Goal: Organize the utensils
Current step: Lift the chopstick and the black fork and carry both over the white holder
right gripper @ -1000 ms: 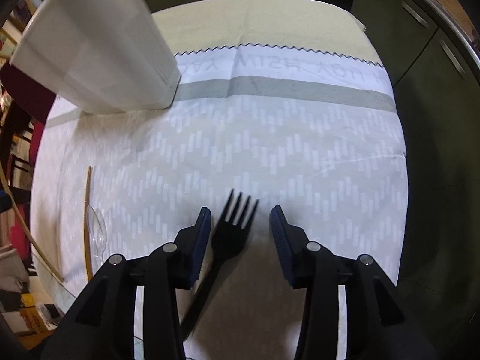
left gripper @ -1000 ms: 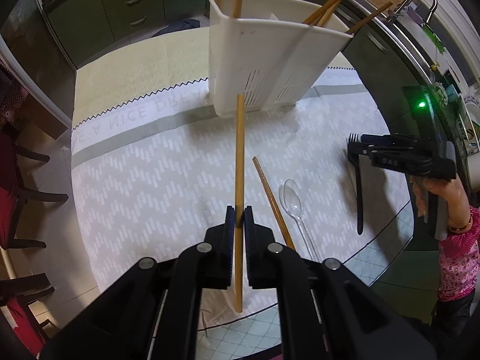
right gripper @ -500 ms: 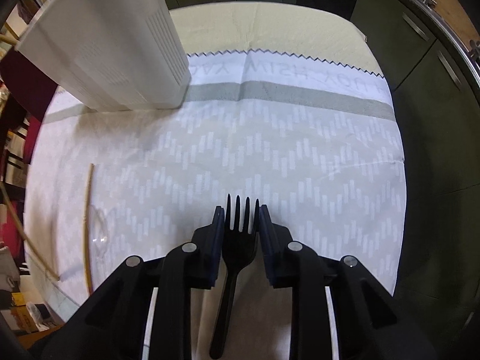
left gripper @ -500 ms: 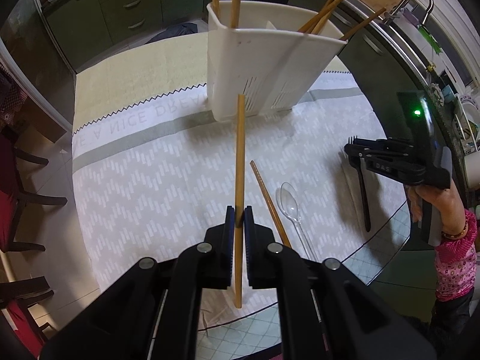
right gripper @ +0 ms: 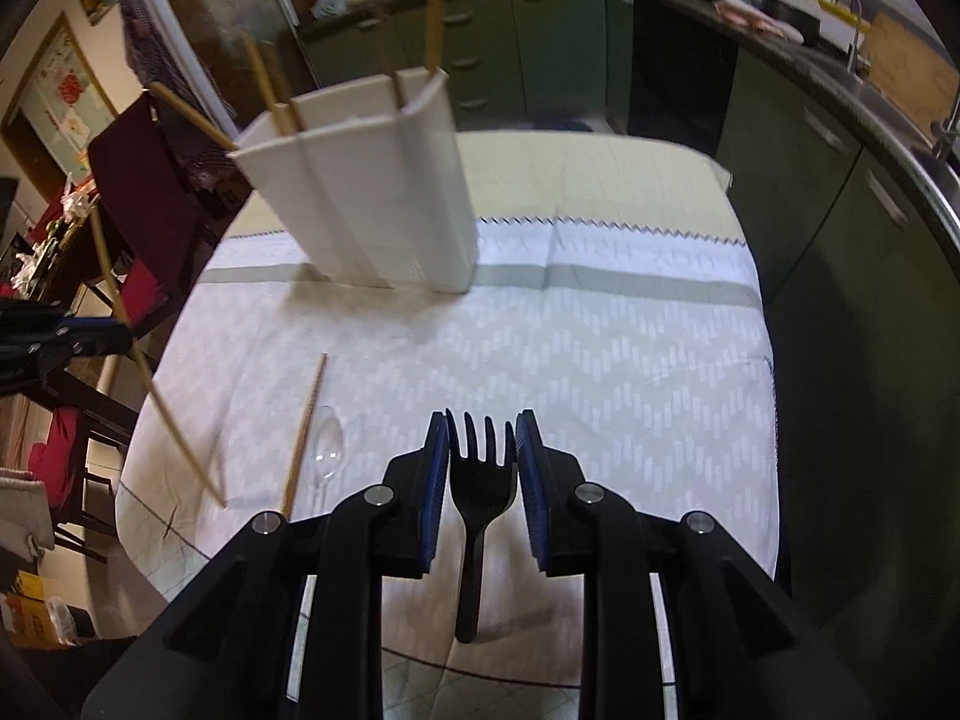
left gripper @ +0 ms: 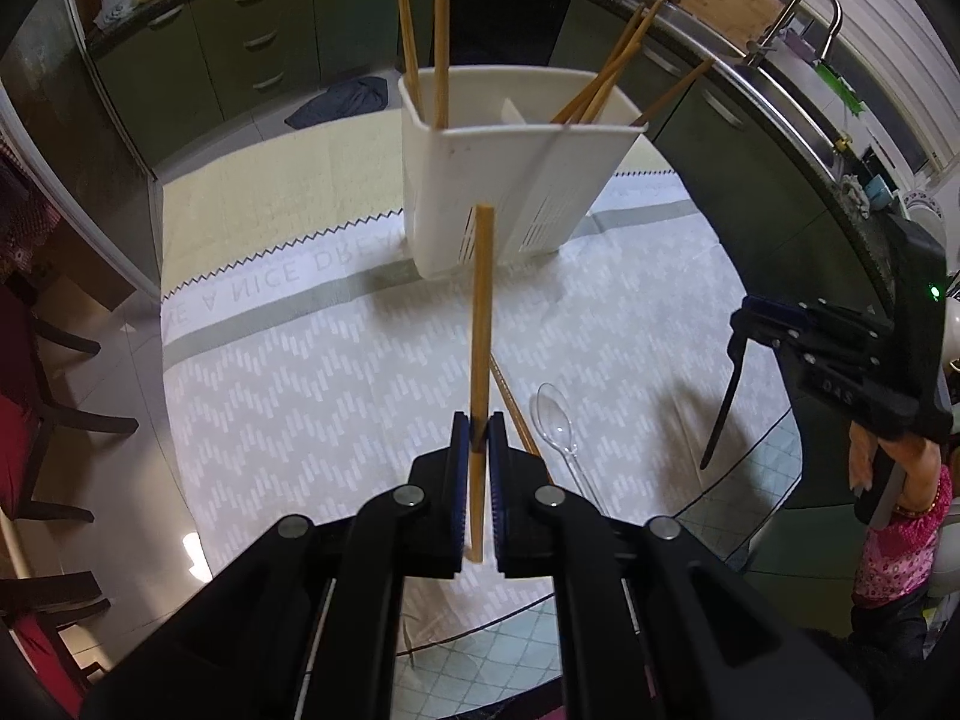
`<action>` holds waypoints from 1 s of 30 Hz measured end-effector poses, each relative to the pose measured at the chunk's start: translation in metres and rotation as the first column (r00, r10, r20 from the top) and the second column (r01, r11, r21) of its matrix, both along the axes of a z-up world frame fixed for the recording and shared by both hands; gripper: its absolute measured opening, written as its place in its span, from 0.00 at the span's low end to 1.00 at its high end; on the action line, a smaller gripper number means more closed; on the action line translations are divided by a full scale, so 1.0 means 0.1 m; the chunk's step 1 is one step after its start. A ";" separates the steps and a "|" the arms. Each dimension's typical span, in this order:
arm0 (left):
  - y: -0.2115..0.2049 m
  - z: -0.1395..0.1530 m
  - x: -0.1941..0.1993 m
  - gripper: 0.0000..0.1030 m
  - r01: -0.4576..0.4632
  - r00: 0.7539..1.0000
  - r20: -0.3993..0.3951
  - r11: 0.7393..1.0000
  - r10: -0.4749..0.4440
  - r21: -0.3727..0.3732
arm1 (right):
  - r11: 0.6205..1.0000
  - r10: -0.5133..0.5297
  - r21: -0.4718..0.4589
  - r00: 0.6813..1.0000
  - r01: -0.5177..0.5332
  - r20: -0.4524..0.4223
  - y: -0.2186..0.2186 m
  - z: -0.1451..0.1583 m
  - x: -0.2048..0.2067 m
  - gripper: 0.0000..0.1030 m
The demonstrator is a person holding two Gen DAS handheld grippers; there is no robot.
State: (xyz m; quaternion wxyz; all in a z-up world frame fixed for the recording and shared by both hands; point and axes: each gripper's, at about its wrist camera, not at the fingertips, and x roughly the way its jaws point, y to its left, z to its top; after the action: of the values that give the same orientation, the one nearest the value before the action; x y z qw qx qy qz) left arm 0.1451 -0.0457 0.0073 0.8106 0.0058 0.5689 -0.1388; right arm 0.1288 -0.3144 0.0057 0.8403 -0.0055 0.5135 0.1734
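My left gripper (left gripper: 478, 427) is shut on a wooden chopstick (left gripper: 482, 312) and holds it upright above the table, in front of the white utensil holder (left gripper: 510, 192). The holder has several chopsticks in it. My right gripper (right gripper: 482, 441) is shut on a black plastic fork (right gripper: 480, 498), lifted off the cloth with its handle hanging down; it also shows in the left wrist view (left gripper: 741, 324). A second chopstick (right gripper: 306, 429) and a clear plastic spoon (right gripper: 329, 441) lie on the cloth. The holder (right gripper: 372, 198) stands at the far left in the right wrist view.
The round table carries a white patterned cloth (left gripper: 300, 396) over glass. Dark chairs with red cushions (right gripper: 138, 192) stand at the left. Green kitchen cabinets (left gripper: 264, 48) and a counter with a sink tap (left gripper: 804, 12) curve round behind.
My right gripper closed on the fork and lifted it off the cloth, tilting upward. My left gripper with the chopstick has risen slightly and stays shut.
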 end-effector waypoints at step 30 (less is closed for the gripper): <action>-0.12 0.90 -0.01 0.06 0.032 0.986 0.164 0.999 -0.026 -0.030 | 0.992 0.068 0.090 0.973 -0.089 0.220 0.25 0.98 -0.10 0.23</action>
State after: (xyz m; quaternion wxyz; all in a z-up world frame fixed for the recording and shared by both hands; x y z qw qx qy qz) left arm 0.1438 -0.0579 0.0975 0.8524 0.0123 0.4980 -0.1588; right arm 0.1187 -0.2890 0.1039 0.8829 -0.0027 0.4090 0.2304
